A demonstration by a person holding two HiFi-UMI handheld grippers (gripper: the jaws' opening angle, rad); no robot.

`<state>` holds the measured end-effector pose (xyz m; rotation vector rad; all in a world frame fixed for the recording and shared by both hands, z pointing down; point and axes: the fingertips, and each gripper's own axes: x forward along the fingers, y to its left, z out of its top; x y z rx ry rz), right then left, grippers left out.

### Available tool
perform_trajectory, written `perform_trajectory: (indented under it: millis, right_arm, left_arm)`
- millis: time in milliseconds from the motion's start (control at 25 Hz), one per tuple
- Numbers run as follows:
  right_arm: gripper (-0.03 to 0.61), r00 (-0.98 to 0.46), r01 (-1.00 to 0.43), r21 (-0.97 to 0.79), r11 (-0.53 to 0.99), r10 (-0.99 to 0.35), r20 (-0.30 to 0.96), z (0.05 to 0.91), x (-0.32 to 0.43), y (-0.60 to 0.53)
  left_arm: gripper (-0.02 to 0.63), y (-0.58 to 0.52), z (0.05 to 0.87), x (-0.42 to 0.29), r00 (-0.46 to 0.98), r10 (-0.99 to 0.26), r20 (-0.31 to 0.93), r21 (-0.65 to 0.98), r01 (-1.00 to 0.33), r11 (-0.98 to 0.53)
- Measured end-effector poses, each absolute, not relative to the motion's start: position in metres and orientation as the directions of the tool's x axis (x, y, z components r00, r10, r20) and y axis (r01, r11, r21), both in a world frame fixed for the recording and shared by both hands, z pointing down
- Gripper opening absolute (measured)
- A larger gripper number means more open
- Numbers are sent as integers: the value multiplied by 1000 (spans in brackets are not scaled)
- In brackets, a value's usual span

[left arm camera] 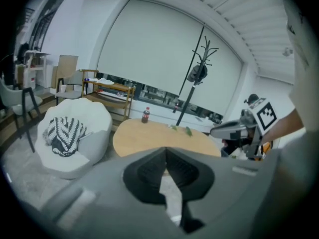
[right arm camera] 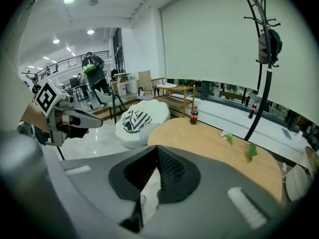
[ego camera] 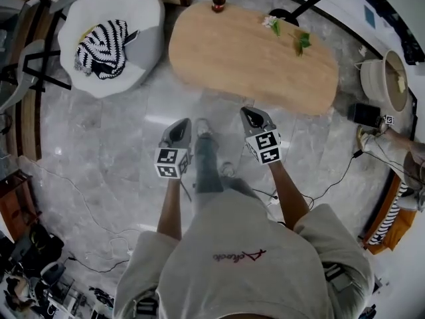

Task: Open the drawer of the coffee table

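Pale wood, the coffee table (ego camera: pixel 252 65) lies just ahead of both my grippers, its long axis running left to right across my path. My right gripper (ego camera: pixel 252 113) is a little nearer its near edge than my left gripper (ego camera: pixel 180 125), and both have their jaws pressed together on nothing. I count one table, with one bottle (ego camera: pixel 218 2) and two green sprigs (ego camera: pixel 303 41) on top; no drawer front shows in any view, so I judge it hides under an edge.
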<state>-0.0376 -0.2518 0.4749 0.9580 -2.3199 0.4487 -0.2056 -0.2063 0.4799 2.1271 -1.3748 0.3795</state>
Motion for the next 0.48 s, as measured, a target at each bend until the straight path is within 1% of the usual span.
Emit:
perform_trajectory:
  millis: [320, 480]
  right_arm:
    - [5, -575, -723, -84, 685, -530, 623, 485, -30, -232]
    - [5, -580, -722, -88, 686, -531, 618, 508, -36, -240]
  left_arm:
    - [-1, -190, 493, -206, 410, -748, 522, 295, -909, -292]
    - [0, -195, 518, -212, 413, -739, 532, 296, -909, -294]
